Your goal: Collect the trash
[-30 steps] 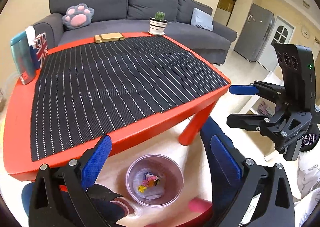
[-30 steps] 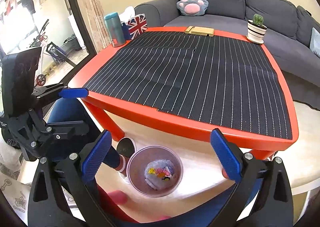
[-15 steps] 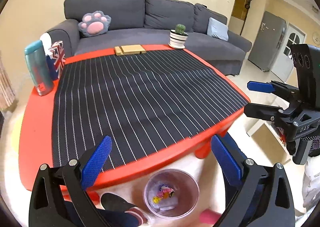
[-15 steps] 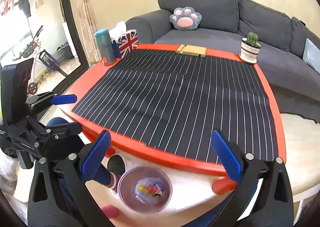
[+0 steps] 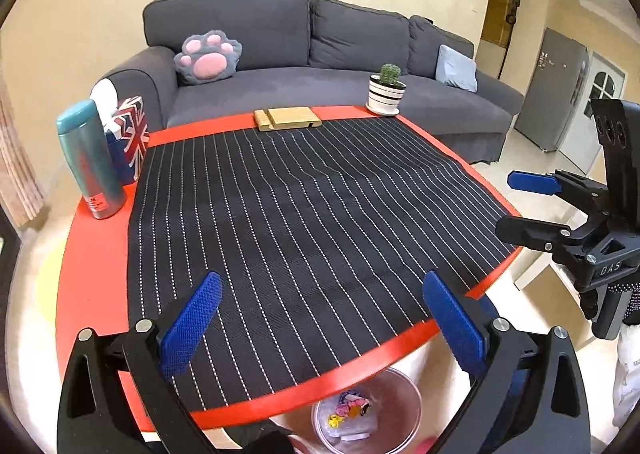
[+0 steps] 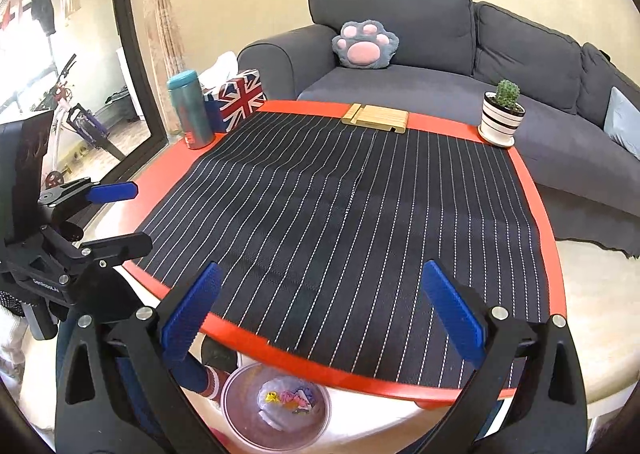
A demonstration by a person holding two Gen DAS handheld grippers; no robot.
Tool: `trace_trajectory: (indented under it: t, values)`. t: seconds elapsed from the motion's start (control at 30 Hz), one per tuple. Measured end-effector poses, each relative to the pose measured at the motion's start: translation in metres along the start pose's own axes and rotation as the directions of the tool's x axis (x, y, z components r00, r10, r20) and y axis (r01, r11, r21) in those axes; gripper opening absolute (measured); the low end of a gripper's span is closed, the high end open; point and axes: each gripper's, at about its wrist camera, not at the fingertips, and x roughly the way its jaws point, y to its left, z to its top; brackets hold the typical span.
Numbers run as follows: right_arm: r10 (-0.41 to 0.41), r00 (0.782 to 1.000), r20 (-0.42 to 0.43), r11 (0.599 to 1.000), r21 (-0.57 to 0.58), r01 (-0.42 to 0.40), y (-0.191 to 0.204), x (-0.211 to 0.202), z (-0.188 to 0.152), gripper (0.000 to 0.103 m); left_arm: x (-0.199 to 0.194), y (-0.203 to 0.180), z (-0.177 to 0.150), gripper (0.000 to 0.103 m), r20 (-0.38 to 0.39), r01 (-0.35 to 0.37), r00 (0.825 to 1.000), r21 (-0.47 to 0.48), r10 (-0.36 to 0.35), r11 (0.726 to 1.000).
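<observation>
The left hand-held gripper (image 5: 320,318) and the right hand-held gripper (image 6: 320,316) are both spread wide and hold nothing; their blue pads (image 5: 191,324) have a fine dotted texture. They hang over the near edge of the red table (image 5: 92,254), covered by a black pinstriped mat (image 5: 304,222). The round translucent bin (image 6: 276,408) stands on the floor under this edge, with crumpled colourful trash (image 6: 290,400) inside.

Left tool (image 5: 320,314) and right tool (image 6: 318,314) both spread wide, empty.
</observation>
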Motion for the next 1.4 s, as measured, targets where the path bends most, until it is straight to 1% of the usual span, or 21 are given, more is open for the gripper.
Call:
trace_trajectory:
  t: [0.1, 0.17, 0.23, 0.33, 0.53, 0.87, 1.4]
  values:
    - [0.004, 1.000, 0.000, 1.000, 0.003, -0.004, -0.001, 0.004, 0.005, 0.099, 0.006, 0.003, 0.002, 0.097, -0.015, -0.011, 1.000, -0.004, 0.011, 1.000]
    - [0.008, 1.000, -0.002, 1.000, -0.002, -0.008, -0.001, 0.007, 0.008, 0.099, 0.009, 0.005, 0.004, 0.097, -0.016, -0.044, 0.999, -0.003, 0.044, 0.999]
    - [0.010, 1.000, -0.003, 1.000, -0.003, -0.010, -0.001, 0.009, 0.009, 0.099, 0.012, 0.008, 0.006, 0.097, -0.024, -0.037, 0.999, -0.012, 0.036, 0.999]
    - [0.013, 1.000, -0.006, 1.000, -0.003, -0.013, 0.000, 0.011, 0.011, 0.099, 0.014, 0.010, 0.009, 0.097, -0.027, -0.004, 1.000, -0.027, 0.003, 1.000]
    - [0.015, 1.000, -0.005, 1.000, -0.006, -0.015, 0.000, 0.013, 0.015, 0.099, 0.016, 0.011, 0.013, 0.097, -0.024, 0.003, 1.000, -0.037, -0.004, 0.999]
    - [0.011, 1.000, -0.009, 1.000, -0.007, -0.011, -0.001, 0.016, 0.016, 0.099, 0.018, 0.012, 0.015, 0.097, -0.016, -0.035, 0.999, -0.038, 0.035, 0.999]
    - [0.010, 1.000, -0.011, 1.000, -0.004, -0.010, -0.002, 0.019, 0.015, 0.099, 0.020, 0.012, 0.015, 0.097, -0.024, -0.041, 0.999, -0.036, 0.040, 0.999]
